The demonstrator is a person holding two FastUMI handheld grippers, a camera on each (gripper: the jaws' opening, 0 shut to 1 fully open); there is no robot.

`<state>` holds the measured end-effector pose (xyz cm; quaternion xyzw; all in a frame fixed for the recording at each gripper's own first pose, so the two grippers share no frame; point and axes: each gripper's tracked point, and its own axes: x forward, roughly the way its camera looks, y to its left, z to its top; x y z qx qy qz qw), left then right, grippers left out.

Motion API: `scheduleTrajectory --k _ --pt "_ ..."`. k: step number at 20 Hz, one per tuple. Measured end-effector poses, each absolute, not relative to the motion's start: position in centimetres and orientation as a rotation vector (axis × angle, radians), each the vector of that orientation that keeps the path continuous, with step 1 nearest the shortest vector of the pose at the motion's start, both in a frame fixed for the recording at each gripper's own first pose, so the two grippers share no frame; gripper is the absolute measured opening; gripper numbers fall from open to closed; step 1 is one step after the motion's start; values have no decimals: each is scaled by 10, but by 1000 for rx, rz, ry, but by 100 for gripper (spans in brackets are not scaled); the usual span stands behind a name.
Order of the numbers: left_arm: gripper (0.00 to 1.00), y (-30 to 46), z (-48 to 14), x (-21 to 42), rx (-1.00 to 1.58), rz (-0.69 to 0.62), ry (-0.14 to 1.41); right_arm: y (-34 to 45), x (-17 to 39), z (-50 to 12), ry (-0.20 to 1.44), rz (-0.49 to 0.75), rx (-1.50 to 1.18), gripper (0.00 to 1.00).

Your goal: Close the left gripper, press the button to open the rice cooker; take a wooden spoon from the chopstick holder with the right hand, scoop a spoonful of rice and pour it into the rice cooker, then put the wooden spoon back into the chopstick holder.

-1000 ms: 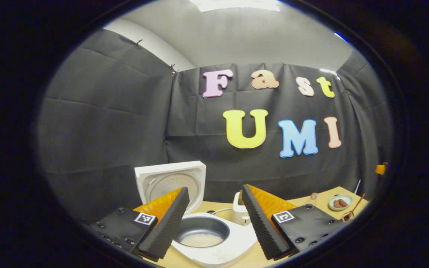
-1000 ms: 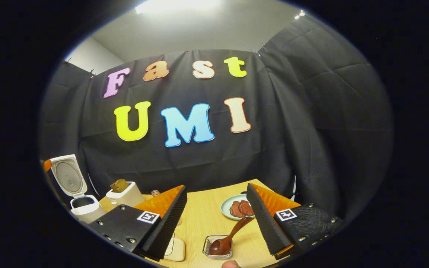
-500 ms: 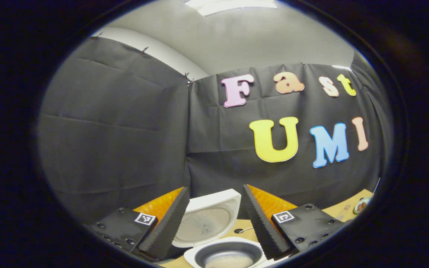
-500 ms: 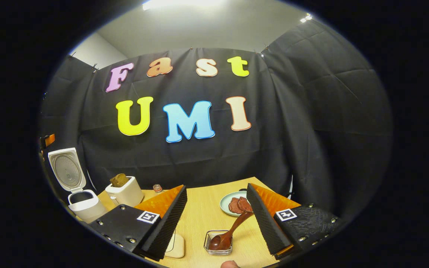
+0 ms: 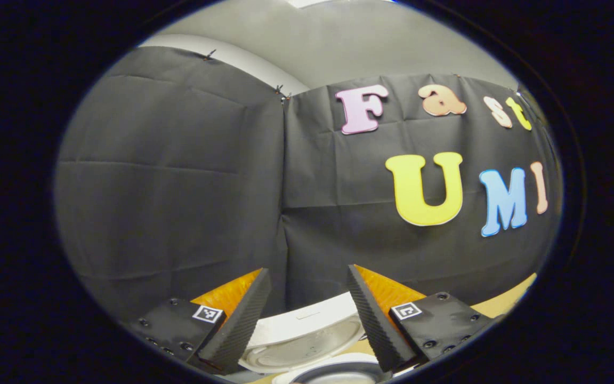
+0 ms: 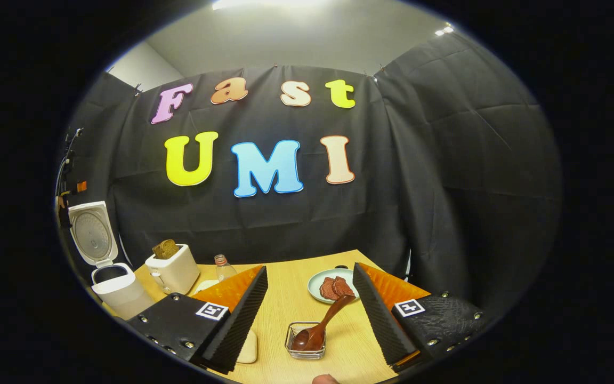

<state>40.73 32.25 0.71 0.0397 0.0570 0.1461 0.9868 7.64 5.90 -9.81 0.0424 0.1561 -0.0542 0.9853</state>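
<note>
In the left gripper view, my left gripper [image 5: 307,290] is open with nothing between its fingers. The white rice cooker's raised lid [image 5: 301,333] shows low between them, with a sliver of the pot rim [image 5: 333,376] under it. My right gripper [image 6: 310,282] is open above the wooden table [image 6: 285,304]. Below and between its fingers, the brown wooden spoon [image 6: 322,326] rests bowl-down in the small wire chopstick holder [image 6: 305,348], its handle leaning up to the right. The open rice cooker [image 6: 115,290] stands at the far left, lid [image 6: 89,233] upright.
A white toaster [image 6: 171,271] with bread and a small bottle [image 6: 222,266] stand beside the cooker. A pale plate [image 6: 315,282] of brown slices lies behind the holder. A light flat board [image 6: 249,346] lies near the right gripper's left finger. A fingertip [image 6: 325,380] shows at the bottom edge.
The left gripper's view has swung up and left, so the cooker has sunk to the bottom edge. The right gripper has shifted slightly; the spoon stays in the holder.
</note>
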Motion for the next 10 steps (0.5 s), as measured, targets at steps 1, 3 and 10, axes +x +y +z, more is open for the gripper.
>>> scheduleTrajectory --k 1,3,10 --pt "99 325 -2 414 71 302 140 59 75 -99 318 -108 79 98" --pt "99 336 -20 424 61 330 197 58 74 -99 321 -107 66 98" --pt "99 338 -53 431 10 363 299 53 77 -97 321 -83 47 98"
